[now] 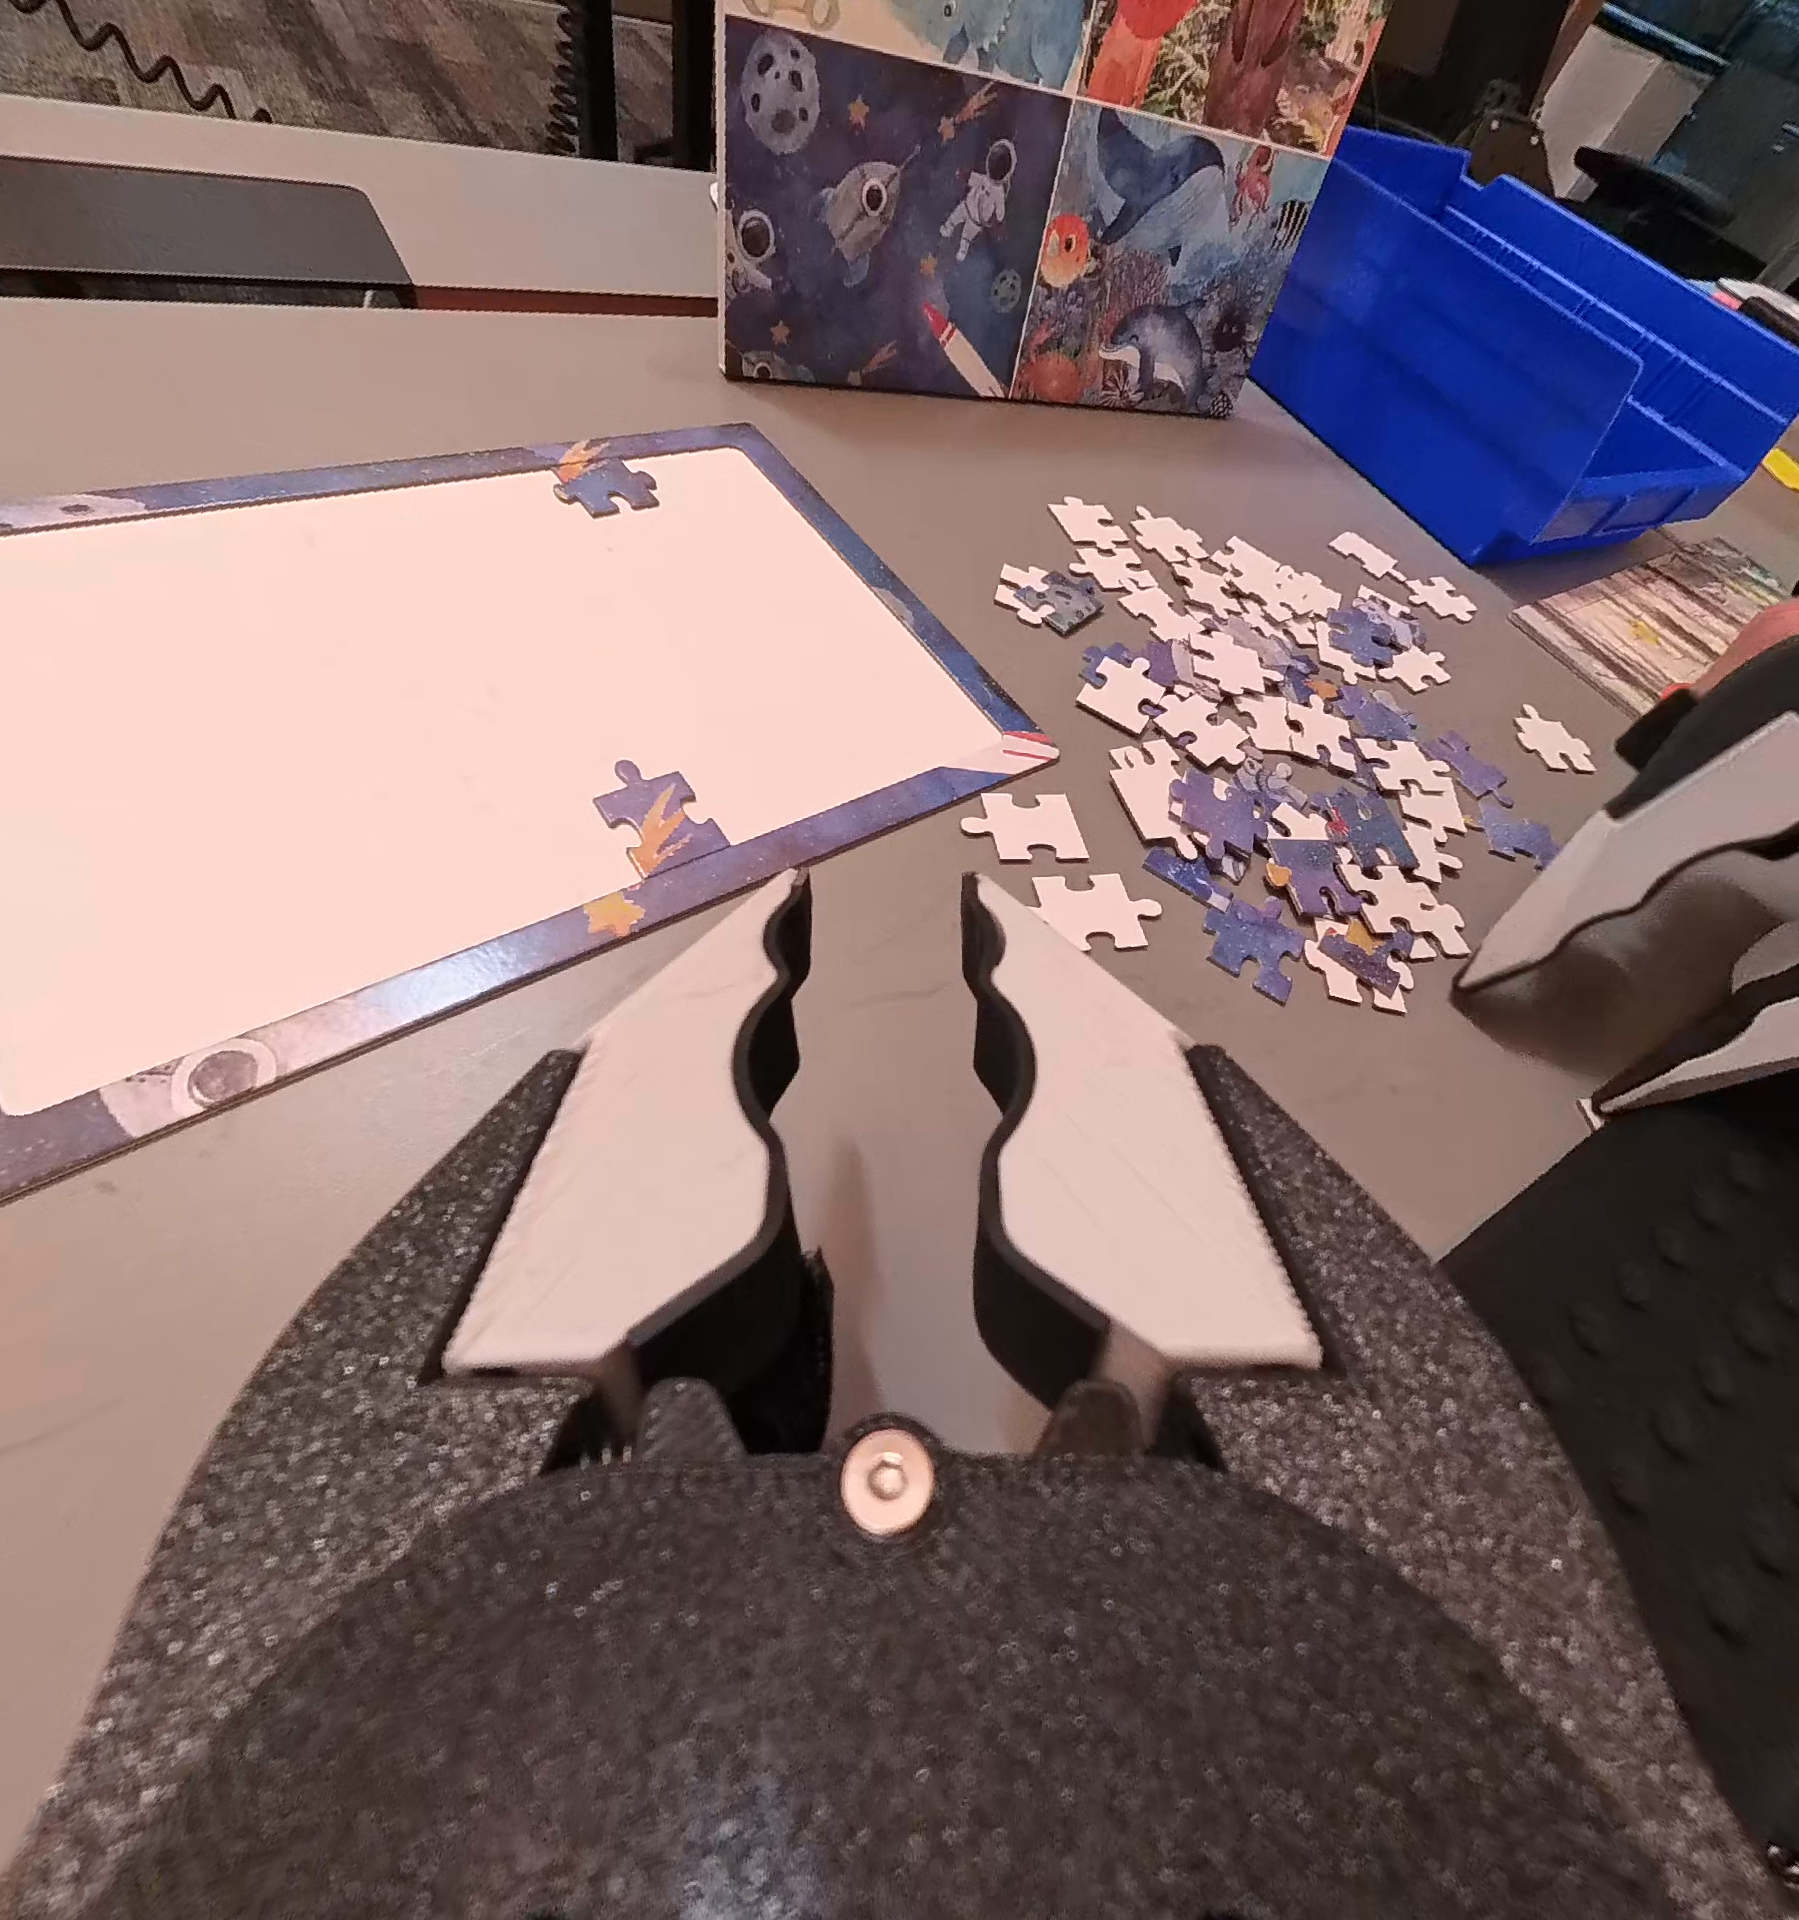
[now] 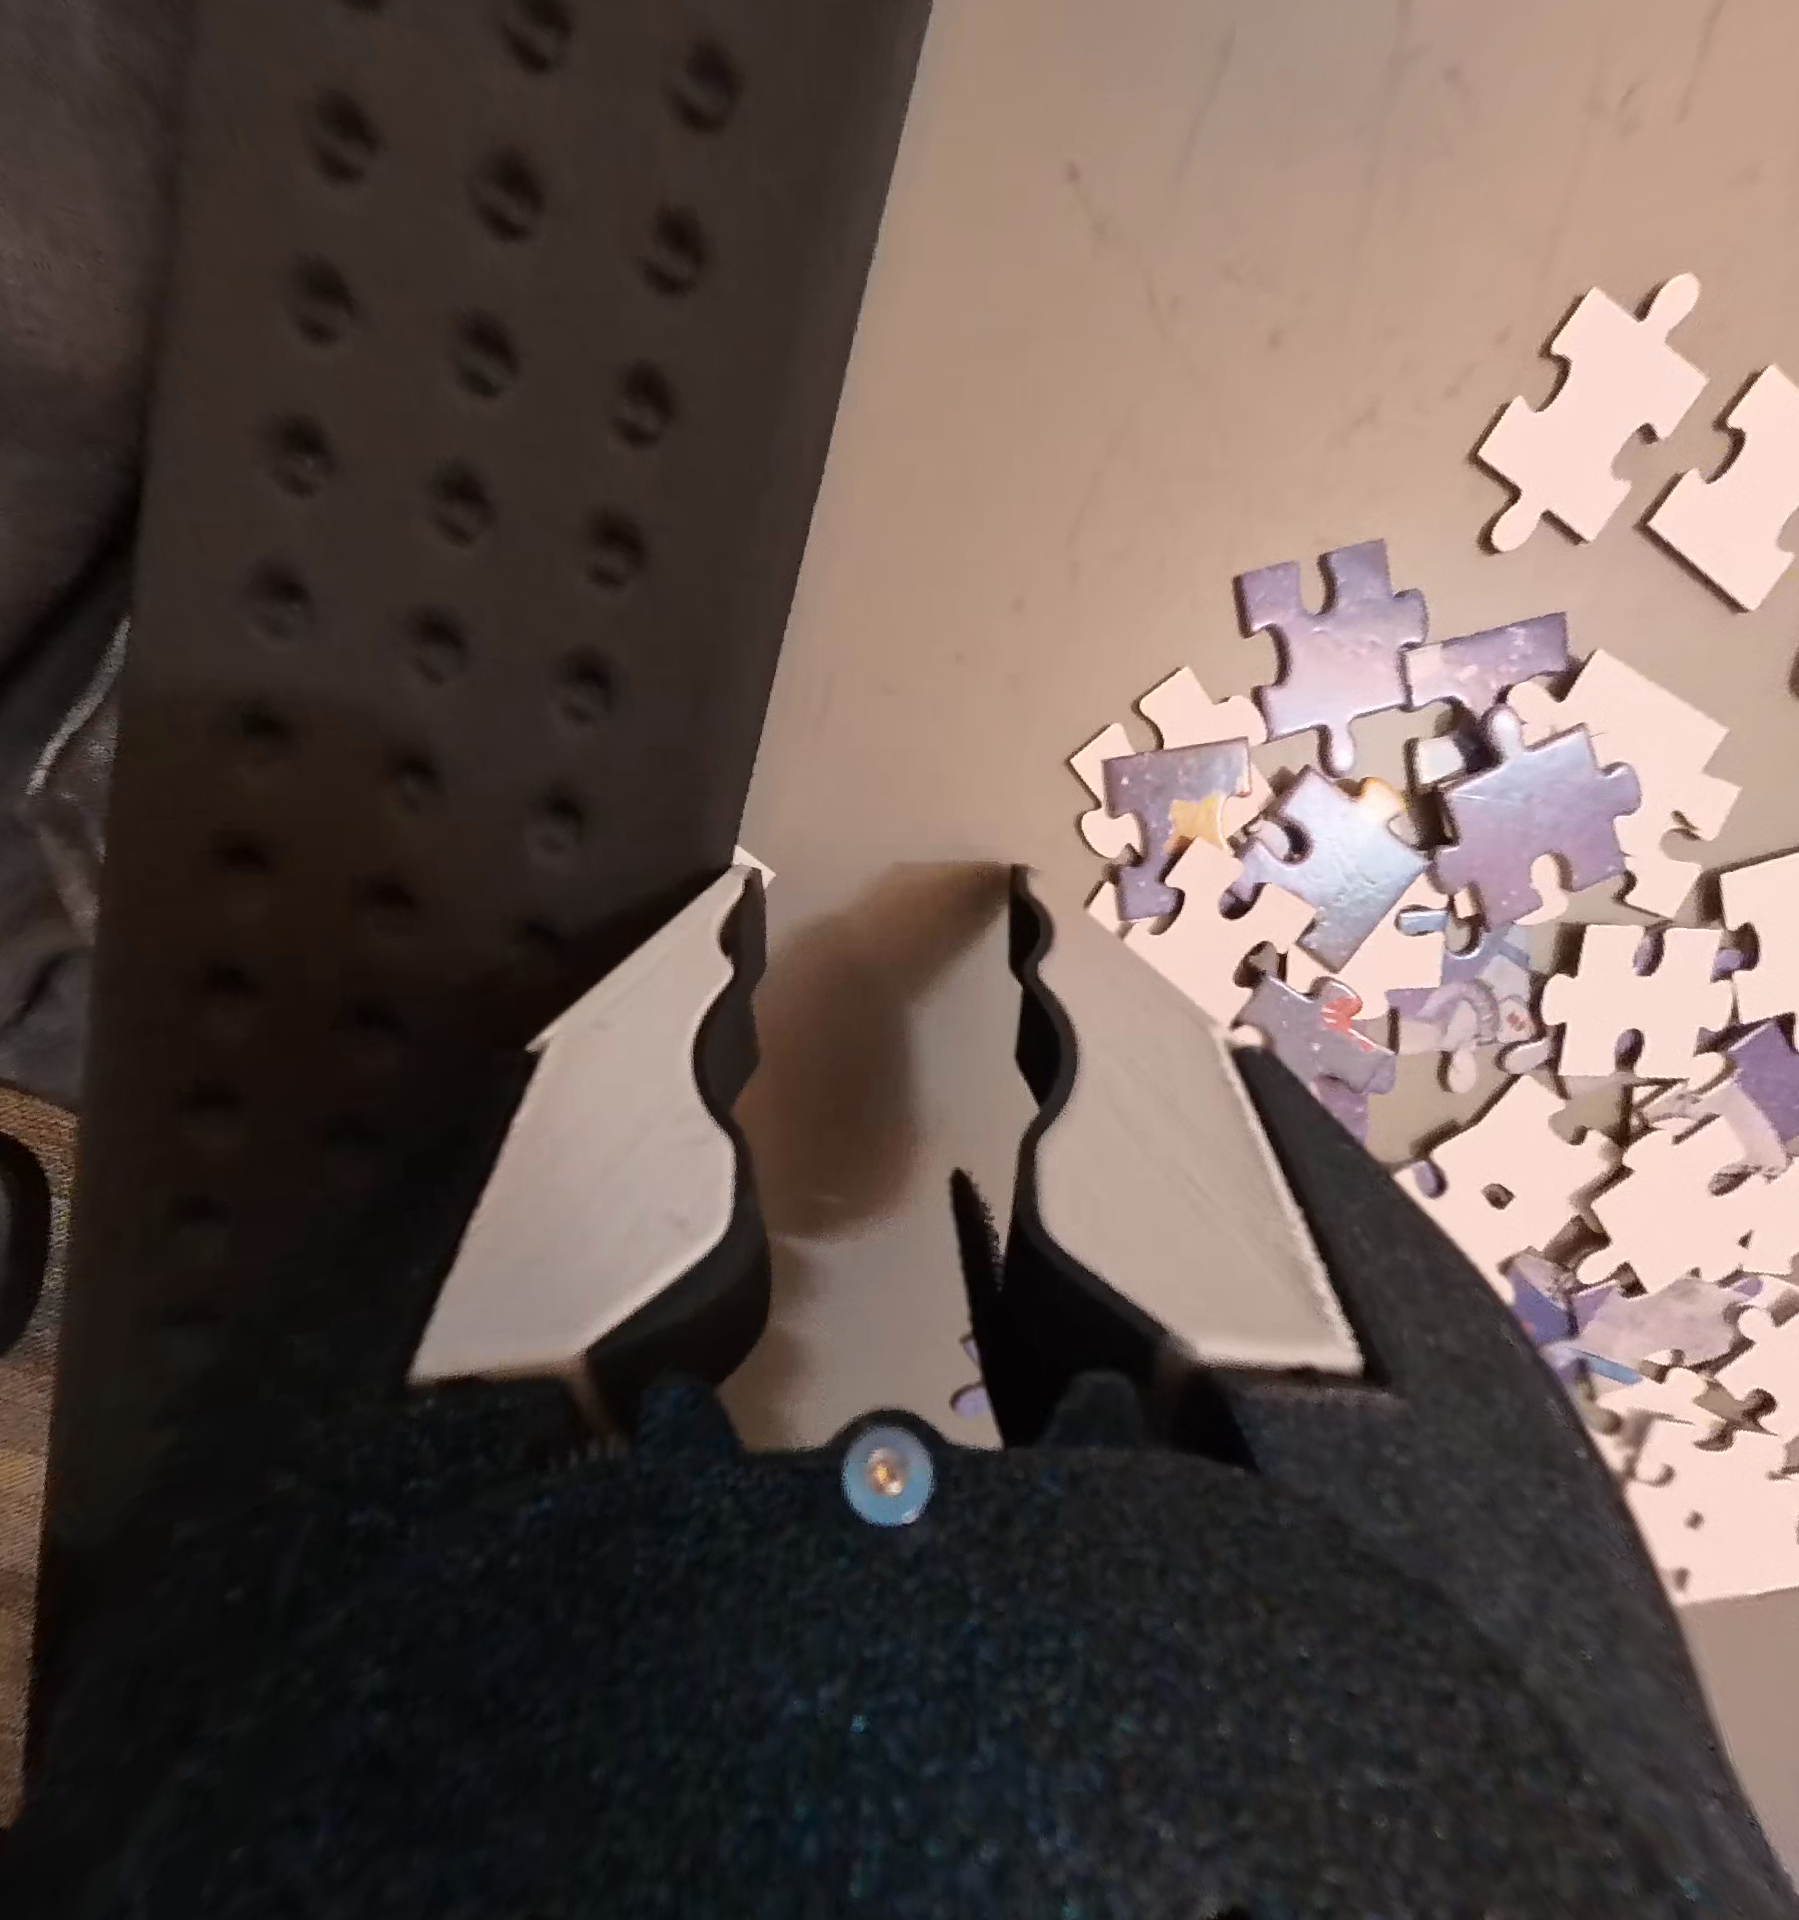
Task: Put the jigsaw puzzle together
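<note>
Hovering empty, left tongs [image 1: 882,894] gape wide by the puzzle frame [image 1: 833,499], which holds two seated pieces [image 1: 656,816]; one loose pile [image 1: 1279,748], dozens, near the surface's right edge, one box [image 1: 1020,208], one blue bin [image 1: 1497,343]. Right view, blurry: right tongs [image 2: 890,883] spread wide, seemingly empty, beside the pile. Risk: pinching overlapped pieces lifts two.

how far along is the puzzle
Barely begun. Done: two pieces sit in the frame tray. In hand: nothing; left gripper and right gripper are open and empty. Left: the whole loose pile, many pieces face down.
</note>
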Demonstrator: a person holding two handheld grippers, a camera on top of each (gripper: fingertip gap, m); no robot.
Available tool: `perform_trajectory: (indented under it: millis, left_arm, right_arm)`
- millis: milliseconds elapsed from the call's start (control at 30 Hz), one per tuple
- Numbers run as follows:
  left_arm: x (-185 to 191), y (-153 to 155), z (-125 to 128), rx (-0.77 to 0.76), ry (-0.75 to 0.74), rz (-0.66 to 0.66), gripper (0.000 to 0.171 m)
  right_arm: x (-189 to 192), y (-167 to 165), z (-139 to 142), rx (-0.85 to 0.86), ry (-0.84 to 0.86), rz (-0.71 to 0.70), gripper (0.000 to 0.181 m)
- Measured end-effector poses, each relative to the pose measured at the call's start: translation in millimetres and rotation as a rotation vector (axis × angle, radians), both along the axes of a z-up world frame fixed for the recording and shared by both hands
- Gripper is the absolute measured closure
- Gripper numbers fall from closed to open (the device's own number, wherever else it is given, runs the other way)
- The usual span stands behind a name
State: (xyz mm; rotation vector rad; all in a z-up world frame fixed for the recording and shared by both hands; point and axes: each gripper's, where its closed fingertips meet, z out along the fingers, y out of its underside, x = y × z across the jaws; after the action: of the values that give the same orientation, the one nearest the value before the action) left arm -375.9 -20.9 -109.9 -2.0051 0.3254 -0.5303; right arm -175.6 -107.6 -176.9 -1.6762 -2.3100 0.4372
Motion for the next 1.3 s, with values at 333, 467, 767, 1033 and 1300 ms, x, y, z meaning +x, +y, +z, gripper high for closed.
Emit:
perform_trajectory:
  millis: [333, 467, 767, 1033, 1300]
  left_arm:
    - [0.2, 0.2, -0.8, -0.003, 0.001, -0.002, 0.143]
    - [0.0, 0.1, -0.4, -0.001, 0.0, -0.001, 0.143]
    - [0.3, -0.2, -0.2, 0.0, 0.0, -0.003, 0.143]
    - [0.9, -0.8, 0.8, 0.003, -0.004, -0.008, 0.143]
    - [1.2, -1.6, 3.0, 0.012, -0.005, -0.009, 0.143]
  right_arm:
    - [4.0, 22.0, 24.6, 0.031, 0.114, -0.117, 0.155]
    - [13.3, 3.1, 9.5, -0.066, 0.07, -0.15, 0.146]
    - [33.9, 32.2, 17.6, 0.063, 0.123, -0.36, 0.147]
    - [46.2, 30.6, 2.6, 0.093, 0.156, -0.613, 0.135]
    - [49.0, 39.1, -0.5, -0.024, 0.242, -0.733, 0.147]
